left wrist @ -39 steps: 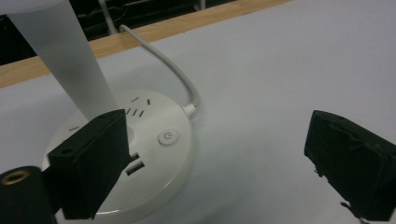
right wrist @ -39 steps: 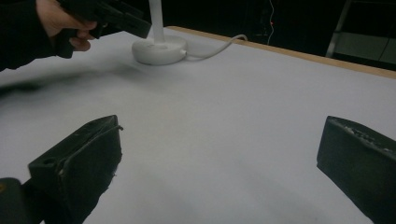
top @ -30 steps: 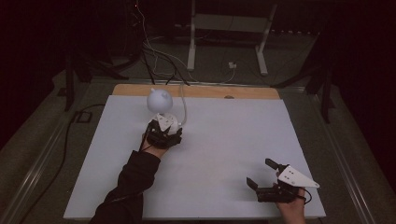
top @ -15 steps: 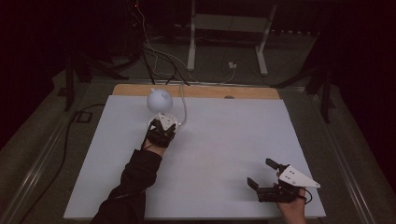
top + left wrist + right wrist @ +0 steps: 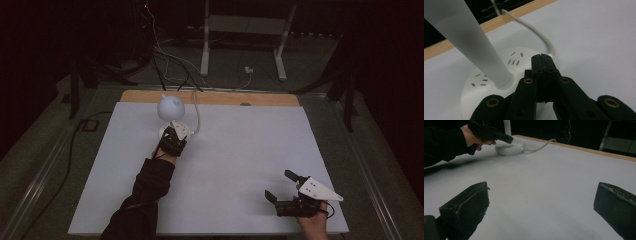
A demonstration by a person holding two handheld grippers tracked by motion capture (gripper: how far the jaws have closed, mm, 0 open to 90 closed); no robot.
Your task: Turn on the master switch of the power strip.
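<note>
Your left gripper (image 5: 176, 135) has crept forward onto the lamp base (image 5: 499, 75), jaws closed on nothing, likely pressing its switch. Right gripper (image 5: 285, 189) idles wide open, empty.

White table sheet (image 5: 240, 165), laid over a wooden board whose far edge (image 5: 260, 98) is left exposed. White lamp (image 5: 171, 107) with round base (image 5: 506, 65), set near the far left. White cord (image 5: 534, 32) led off the back edge. Metal stand (image 5: 245, 35) seen behind.
</note>
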